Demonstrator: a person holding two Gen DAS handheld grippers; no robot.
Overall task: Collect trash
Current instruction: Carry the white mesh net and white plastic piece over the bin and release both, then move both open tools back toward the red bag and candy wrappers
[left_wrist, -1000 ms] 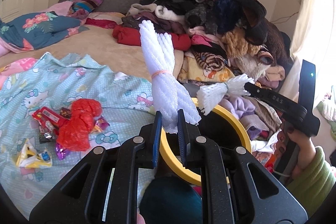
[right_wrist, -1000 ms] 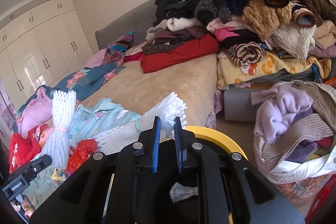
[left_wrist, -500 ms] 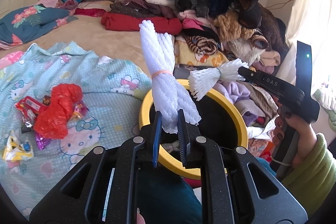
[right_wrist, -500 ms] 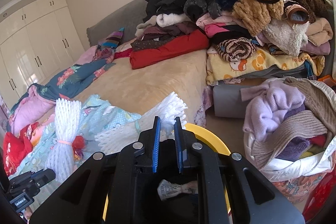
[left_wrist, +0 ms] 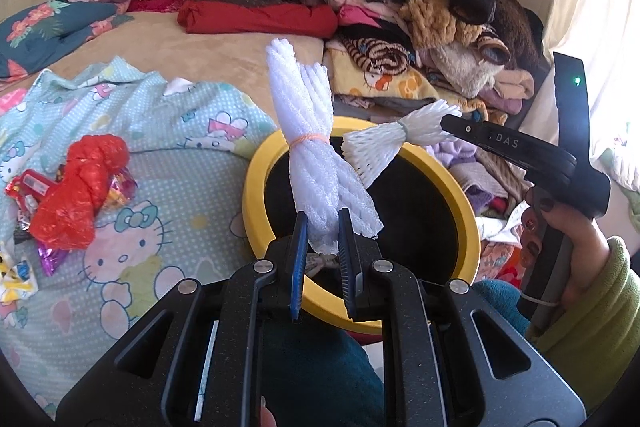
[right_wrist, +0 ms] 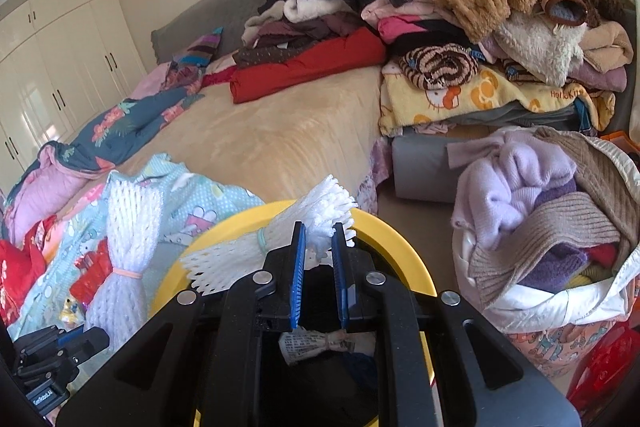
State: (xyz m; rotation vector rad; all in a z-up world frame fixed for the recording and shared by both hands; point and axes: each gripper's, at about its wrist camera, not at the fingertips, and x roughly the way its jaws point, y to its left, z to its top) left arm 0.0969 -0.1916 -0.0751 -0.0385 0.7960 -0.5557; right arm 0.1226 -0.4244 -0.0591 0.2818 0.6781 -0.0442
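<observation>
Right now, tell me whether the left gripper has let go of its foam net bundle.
No. The left gripper is shut on the foam net bundle, which stands up from between its blue pads above the yellow bin.

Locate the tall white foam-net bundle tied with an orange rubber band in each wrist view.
Left wrist view: tall white foam-net bundle stands at centre, its lower end clamped in the left gripper.
Right wrist view: same bundle stands at lower left, above the bed.
Shared landmark: round yellow-rimmed bin.
</observation>
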